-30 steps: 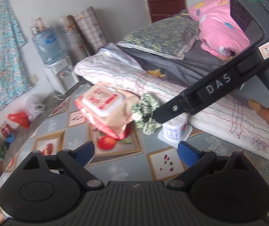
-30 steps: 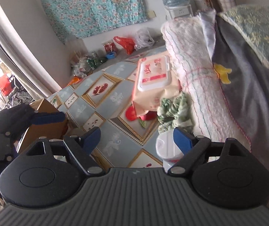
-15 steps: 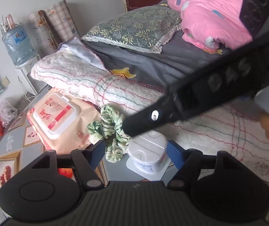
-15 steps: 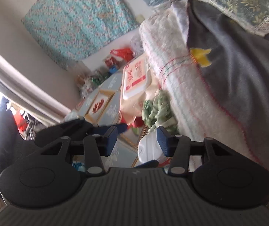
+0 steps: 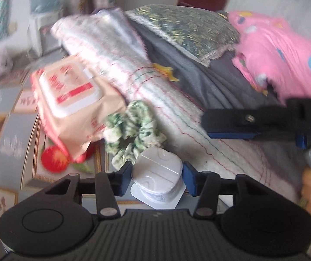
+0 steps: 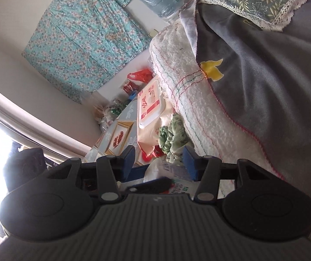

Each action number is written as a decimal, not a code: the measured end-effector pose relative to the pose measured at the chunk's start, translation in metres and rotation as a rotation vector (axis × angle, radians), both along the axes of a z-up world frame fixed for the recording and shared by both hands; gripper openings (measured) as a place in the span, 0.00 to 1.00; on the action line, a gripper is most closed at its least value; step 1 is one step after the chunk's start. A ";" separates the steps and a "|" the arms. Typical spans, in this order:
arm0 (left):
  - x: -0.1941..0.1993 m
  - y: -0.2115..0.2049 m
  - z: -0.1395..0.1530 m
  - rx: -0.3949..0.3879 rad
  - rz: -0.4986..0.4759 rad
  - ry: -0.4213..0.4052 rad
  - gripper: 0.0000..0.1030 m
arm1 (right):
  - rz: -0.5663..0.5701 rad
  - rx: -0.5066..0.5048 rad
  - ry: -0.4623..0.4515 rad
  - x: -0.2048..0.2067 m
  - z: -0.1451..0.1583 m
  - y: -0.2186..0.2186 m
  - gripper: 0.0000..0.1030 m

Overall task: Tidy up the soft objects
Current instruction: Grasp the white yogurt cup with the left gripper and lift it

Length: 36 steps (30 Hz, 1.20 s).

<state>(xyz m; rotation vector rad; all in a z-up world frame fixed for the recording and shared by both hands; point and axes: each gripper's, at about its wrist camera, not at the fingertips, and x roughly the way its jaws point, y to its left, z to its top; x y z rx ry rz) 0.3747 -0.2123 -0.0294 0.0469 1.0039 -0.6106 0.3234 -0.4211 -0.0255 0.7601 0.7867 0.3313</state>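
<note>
Your left gripper (image 5: pixel 157 177) has just been narrowing around the white lidded tub (image 5: pixel 158 174) on the patterned floor (image 5: pixel 7 134), its fingers (image 5: pixel 124 179) flanking the lid; whether the pads touch is unclear. Your right gripper (image 6: pixel 158 163), fingers half closed, holds nothing. Just beyond the tub, against the bed (image 5: pixel 177 117), lies the green scrunchie (image 5: pixel 133 128): light, limp, best pinched across its ruffle. Beside it the wet-wipes pack (image 5: pixel 72 106) looks squashy, likely slippery; its contents are hidden.
</note>
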 end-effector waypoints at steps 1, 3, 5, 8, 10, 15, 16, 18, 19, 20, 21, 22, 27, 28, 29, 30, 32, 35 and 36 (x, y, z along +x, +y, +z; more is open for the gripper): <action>0.003 0.008 0.001 -0.023 0.027 0.026 0.49 | 0.001 0.000 -0.006 -0.004 0.002 0.001 0.50; 0.006 0.023 0.006 -0.051 0.077 0.053 0.49 | 0.020 0.001 -0.017 -0.010 0.005 0.005 0.52; 0.005 0.035 0.013 -0.067 0.118 0.057 0.49 | 0.041 0.000 -0.014 -0.019 0.007 0.011 0.55; -0.001 0.049 0.030 -0.094 0.161 0.053 0.49 | 0.090 -0.017 -0.019 -0.035 0.014 0.025 0.60; -0.010 0.054 0.044 -0.108 0.174 0.034 0.49 | 0.121 -0.025 -0.032 -0.051 0.018 0.037 0.63; -0.045 0.061 0.083 -0.145 0.192 -0.020 0.49 | 0.118 0.002 -0.066 -0.097 0.024 0.059 0.69; -0.054 0.063 0.090 -0.151 0.206 -0.022 0.49 | 0.105 0.042 -0.073 -0.107 0.023 0.060 0.69; -0.070 0.066 0.100 -0.178 0.232 -0.026 0.49 | 0.069 0.119 -0.096 -0.127 0.021 0.059 0.70; -0.079 0.070 0.104 -0.197 0.249 -0.021 0.49 | 0.056 0.138 -0.113 -0.137 0.020 0.059 0.70; -0.088 0.072 0.107 -0.218 0.265 -0.012 0.49 | 0.043 0.144 -0.133 -0.147 0.020 0.061 0.70; -0.096 0.076 0.108 -0.239 0.278 0.002 0.49 | 0.035 0.140 -0.158 -0.158 0.019 0.064 0.71; -0.104 0.079 0.108 -0.266 0.287 0.016 0.49 | 0.038 0.126 -0.182 -0.167 0.019 0.068 0.72; -0.141 0.087 0.103 -0.340 0.285 0.072 0.49 | 0.034 -0.146 -0.345 -0.201 0.032 0.102 0.76; -0.147 0.089 0.102 -0.350 0.292 0.081 0.49 | 0.030 -0.219 -0.366 -0.204 0.035 0.108 0.76; -0.152 0.091 0.100 -0.368 0.303 0.090 0.49 | 0.033 -0.277 -0.382 -0.207 0.036 0.114 0.75; -0.157 0.093 0.098 -0.383 0.310 0.096 0.49 | 0.036 -0.326 -0.396 -0.210 0.036 0.119 0.75; -0.165 0.094 0.093 -0.407 0.316 0.111 0.49 | 0.039 -0.383 -0.413 -0.213 0.036 0.125 0.72; -0.173 0.093 0.083 -0.438 0.322 0.147 0.49 | 0.058 -0.422 -0.428 -0.217 0.033 0.131 0.53; -0.175 0.092 0.080 -0.447 0.320 0.147 0.49 | 0.063 -0.421 -0.431 -0.219 0.033 0.131 0.49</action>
